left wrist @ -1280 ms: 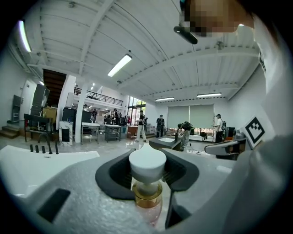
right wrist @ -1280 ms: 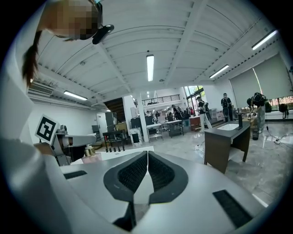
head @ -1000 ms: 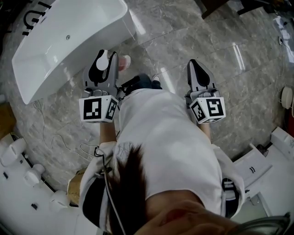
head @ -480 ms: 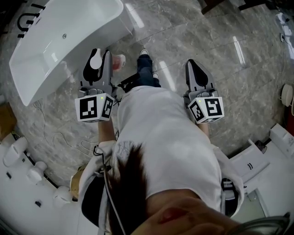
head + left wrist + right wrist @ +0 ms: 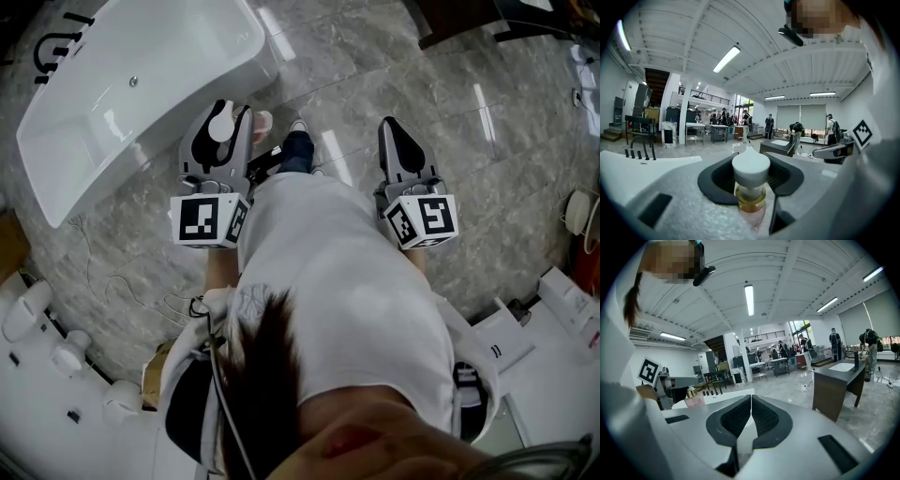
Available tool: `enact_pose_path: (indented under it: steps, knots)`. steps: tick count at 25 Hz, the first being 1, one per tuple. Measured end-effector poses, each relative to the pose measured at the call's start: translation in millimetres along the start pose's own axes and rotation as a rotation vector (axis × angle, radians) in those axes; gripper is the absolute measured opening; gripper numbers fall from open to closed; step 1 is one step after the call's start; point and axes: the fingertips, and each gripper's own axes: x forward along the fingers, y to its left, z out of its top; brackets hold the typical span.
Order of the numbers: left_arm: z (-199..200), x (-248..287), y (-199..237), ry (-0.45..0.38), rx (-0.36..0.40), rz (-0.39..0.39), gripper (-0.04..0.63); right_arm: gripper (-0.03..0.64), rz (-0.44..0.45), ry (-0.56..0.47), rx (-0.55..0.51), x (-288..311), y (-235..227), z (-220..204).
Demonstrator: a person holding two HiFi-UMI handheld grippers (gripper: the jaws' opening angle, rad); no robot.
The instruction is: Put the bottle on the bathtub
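Count: one bathtub, one bottle, two grippers, two marker cubes.

Landmark: the white oval freestanding bathtub, which stands on the grey marble-tiled floor.

Left gripper: its jaws stand partly apart and are clamped on the single clear glass bottle of pink liquid, which has a gold collar and a rounded white cap. In the left gripper view the two dark pads sit on either side of the neck and cap, and the bottle stands upright. In the head view the pink body shows just right of the jaws. The bottle is in the air just beside the bathtub's outer wall, not on the rim. The white slab at the lower left of the left gripper view is probably the bathtub rim, but the wide-angle lens makes this uncertain.

Right gripper: it is farther from the bathtub, across the person's body. In the right gripper view the pads of this gripper meet with nothing between them. The same bottle shows at the left of that view.

The marker cubes are one behind each gripper, left and right.
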Motion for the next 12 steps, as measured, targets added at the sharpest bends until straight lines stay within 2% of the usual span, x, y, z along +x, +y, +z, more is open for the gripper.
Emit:
enact_pose_path:
  steps: [5, 12]
  knots:
    - [9, 32, 35, -0.002, -0.003, -0.011, 0.163, 0.014, 0.001, -0.008, -0.016, 53, 2, 20]
    - [17, 57, 71, -0.009, 0.008, -0.005, 0.163, 0.014, -0.022, 0.001, -0.013, 90, 0, 27]
